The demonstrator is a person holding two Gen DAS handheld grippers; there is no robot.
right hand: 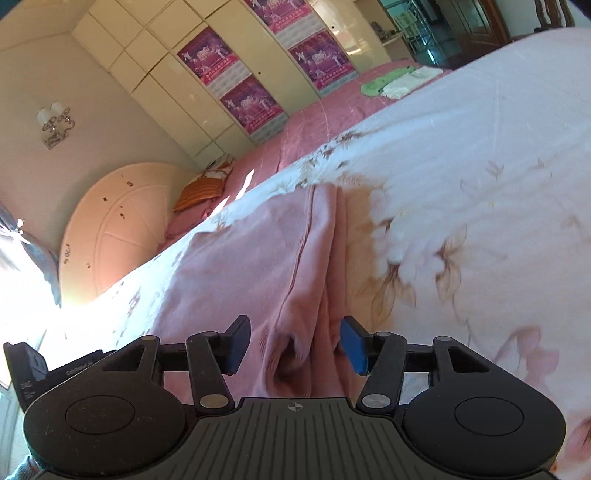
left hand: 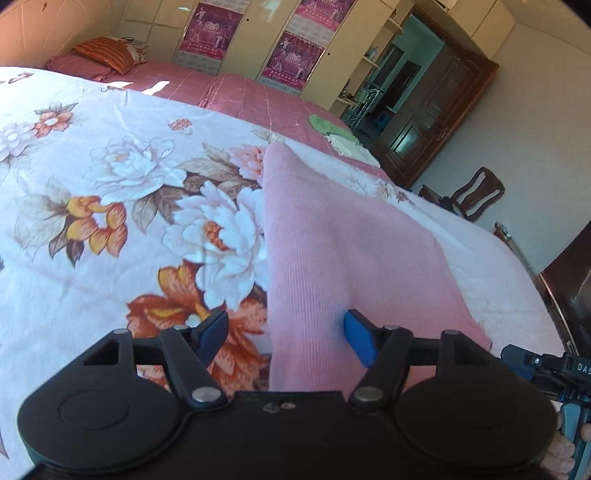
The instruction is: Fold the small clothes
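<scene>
In the left wrist view, the left gripper [left hand: 286, 336] is seen at the bottom centre with its jaws wide apart – nothing is gripped. A pink garment [left hand: 332, 240] is spread on the floral bedsheet [left hand: 110, 184], centre to lower right.

In the right wrist view, the right gripper [right hand: 295, 343] is held open at bottom centre – the pink garment [right hand: 266, 258] lies bunched between its fingers, unpinched.

Floral quilt [left hand: 110, 177] spread over a pink bedsheet [left hand: 251, 96]. Orange striped pillow [left hand: 105, 51] up by the headboard [right hand: 110, 229]. Purple posters [left hand: 205, 35] on cream wardrobe doors [right hand: 177, 110], green cloth [left hand: 325, 123], wooden chair [left hand: 476, 195] near the door [left hand: 436, 122].
</scene>
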